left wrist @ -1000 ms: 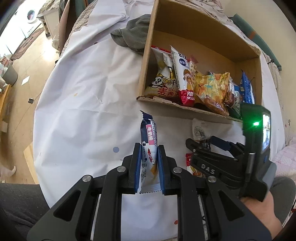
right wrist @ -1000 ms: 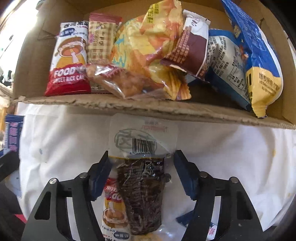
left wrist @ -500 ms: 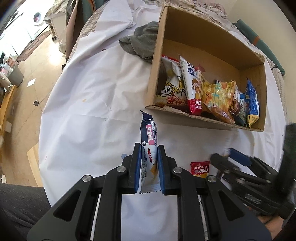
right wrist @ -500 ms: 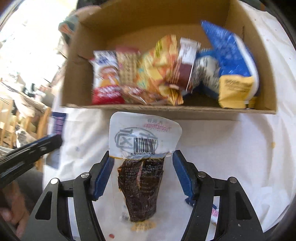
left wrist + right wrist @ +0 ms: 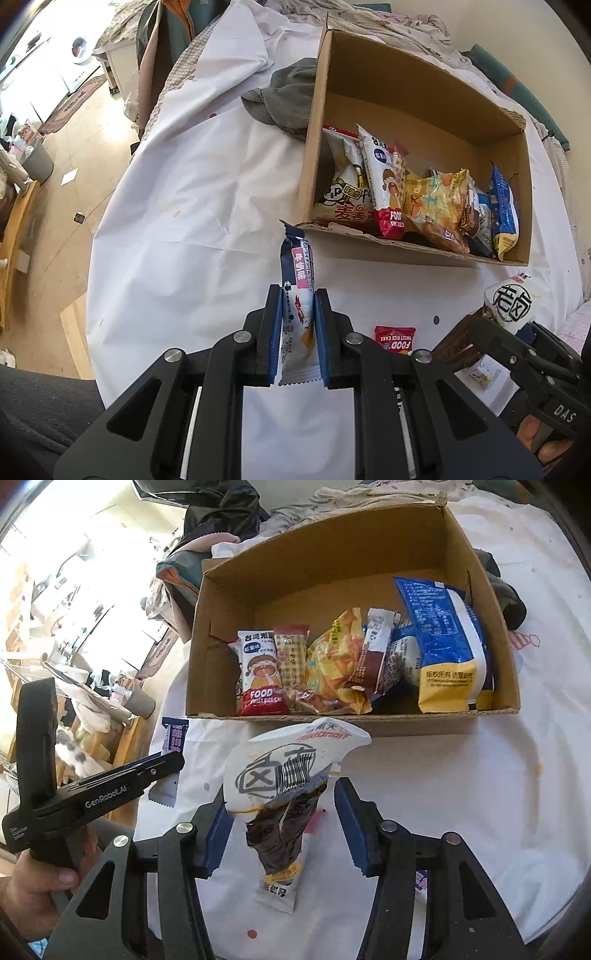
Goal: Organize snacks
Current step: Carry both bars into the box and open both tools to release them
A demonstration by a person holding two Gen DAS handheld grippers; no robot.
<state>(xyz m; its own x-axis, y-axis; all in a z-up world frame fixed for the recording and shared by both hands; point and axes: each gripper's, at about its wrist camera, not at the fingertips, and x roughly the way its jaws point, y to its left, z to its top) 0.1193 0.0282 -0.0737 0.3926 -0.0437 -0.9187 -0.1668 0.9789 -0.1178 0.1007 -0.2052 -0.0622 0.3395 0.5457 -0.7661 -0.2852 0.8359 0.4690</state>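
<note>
Your left tool (image 5: 297,328) pinches a blue wafer packet (image 5: 296,271); your right tool (image 5: 282,825), apparently spread, carries a dark snack pouch (image 5: 286,794) (grip unclear). Lift both over the cardboard box (image 5: 369,572) wall before releasing.

Left claw (image 5: 297,325) and right claw (image 5: 282,827): black frames, silver screws, blue pads (image 5: 216,834); white lettering; bare hand (image 5: 33,890).

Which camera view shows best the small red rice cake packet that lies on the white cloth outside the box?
The left wrist view. There the small red rice cake packet lies flat on the white cloth, label readable, between the left tool and the right tool. In the right wrist view I cannot pick it out; the dark snack pouch and tool cover that area.
</note>
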